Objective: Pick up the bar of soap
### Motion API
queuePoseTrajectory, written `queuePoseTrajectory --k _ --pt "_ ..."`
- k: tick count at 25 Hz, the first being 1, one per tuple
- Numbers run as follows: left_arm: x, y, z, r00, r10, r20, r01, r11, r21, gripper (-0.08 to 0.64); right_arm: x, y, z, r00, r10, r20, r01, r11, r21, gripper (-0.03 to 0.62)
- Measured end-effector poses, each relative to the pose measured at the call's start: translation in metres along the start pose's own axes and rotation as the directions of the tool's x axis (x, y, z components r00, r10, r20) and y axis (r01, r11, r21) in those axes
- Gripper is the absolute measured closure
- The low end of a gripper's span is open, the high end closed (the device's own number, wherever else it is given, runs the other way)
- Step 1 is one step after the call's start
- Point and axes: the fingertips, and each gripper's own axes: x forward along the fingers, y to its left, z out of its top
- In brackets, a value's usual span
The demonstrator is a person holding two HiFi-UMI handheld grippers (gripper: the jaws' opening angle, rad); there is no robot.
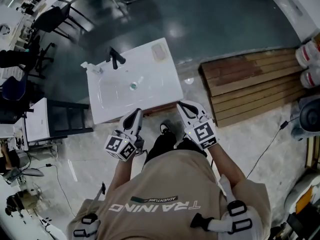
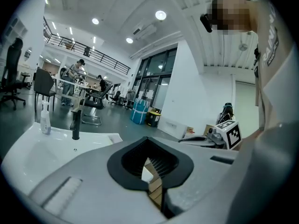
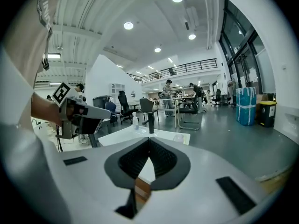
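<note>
The bar of soap, pale pink, lies on the far right corner of the white sink counter. Both grippers hover in front of the counter's near edge, well short of the soap. My left gripper is shut and empty, with its pads meeting in the left gripper view. At the counter's near right corner my right gripper is also shut with nothing held. In the right gripper view the soap shows faintly on the counter beyond the jaws.
A black faucet and a clear pump bottle stand at the back left of the basin, around a drain. A wooden platform lies to the right, and black chairs and desks to the left.
</note>
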Motion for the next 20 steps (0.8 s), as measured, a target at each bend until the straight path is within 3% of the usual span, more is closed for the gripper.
queuePoseTrajectory --k 5,14,20 --pt "0.016 0.019 0.005 1.0 -0.029 0.009 0.029 0.999 -0.015 0.568 0.017 -0.007 0.001 0.999 -0.028 -0.027 0.028 0.999 0.025 0.588" --pt "0.032 0.071 0.04 0.996 -0.089 0.009 0.087 0.988 0.128 0.568 0.06 -0.013 0.033 0.991 -0.134 -0.027 0.134 0.991 0.014 0.586" --pt "0.034 0.109 0.023 0.992 -0.124 -0.008 0.124 0.989 0.085 0.568 0.089 -0.022 0.03 0.975 -0.209 -0.074 0.212 0.976 0.042 0.588"
